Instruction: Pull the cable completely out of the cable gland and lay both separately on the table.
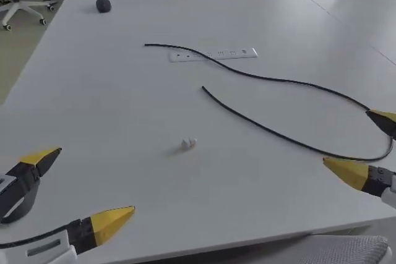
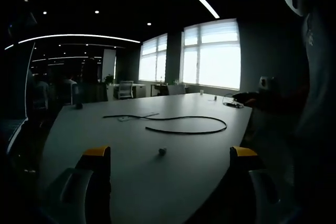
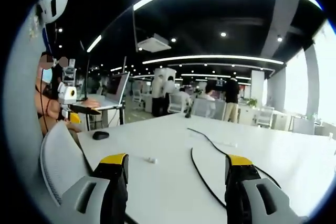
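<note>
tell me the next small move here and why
Probably just draw both grippers back and stop: the black cable lies on the table, the small white cable gland sits apart from it, and the left gripper and right gripper are open and empty.

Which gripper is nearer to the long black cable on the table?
Right. The right gripper is open right beside the long black cable's looped bend; the left gripper is open at the white table's near-left edge, well clear of it.
</note>
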Demonstrator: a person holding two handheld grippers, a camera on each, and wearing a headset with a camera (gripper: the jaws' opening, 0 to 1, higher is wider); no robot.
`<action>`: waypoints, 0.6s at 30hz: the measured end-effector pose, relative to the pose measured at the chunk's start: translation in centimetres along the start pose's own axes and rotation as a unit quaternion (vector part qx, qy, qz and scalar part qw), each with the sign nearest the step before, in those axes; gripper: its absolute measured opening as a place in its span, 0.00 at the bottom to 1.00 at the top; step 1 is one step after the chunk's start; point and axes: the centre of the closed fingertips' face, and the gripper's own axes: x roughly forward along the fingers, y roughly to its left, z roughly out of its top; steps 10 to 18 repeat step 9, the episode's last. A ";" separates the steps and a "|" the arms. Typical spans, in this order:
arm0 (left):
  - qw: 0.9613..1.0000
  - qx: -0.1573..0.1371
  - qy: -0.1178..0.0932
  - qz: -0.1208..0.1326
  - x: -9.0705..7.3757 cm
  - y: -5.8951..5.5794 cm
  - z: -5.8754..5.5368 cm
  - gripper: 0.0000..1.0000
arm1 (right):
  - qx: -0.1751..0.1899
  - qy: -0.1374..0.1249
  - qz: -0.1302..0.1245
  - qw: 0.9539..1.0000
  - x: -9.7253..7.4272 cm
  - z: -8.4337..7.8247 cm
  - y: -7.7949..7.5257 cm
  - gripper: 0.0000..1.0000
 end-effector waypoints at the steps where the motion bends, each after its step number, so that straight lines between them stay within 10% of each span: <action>1: 1.000 0.004 0.000 -0.001 0.0 0.1 0.1 0.94 | -0.004 -0.003 -0.002 1.000 0.0 0.1 0.0 0.76; 18: 1.000 0.020 0.000 -0.006 0.3 0.4 0.8 0.94 | -0.011 0.015 0.021 1.000 1.1 -0.5 0.8 0.76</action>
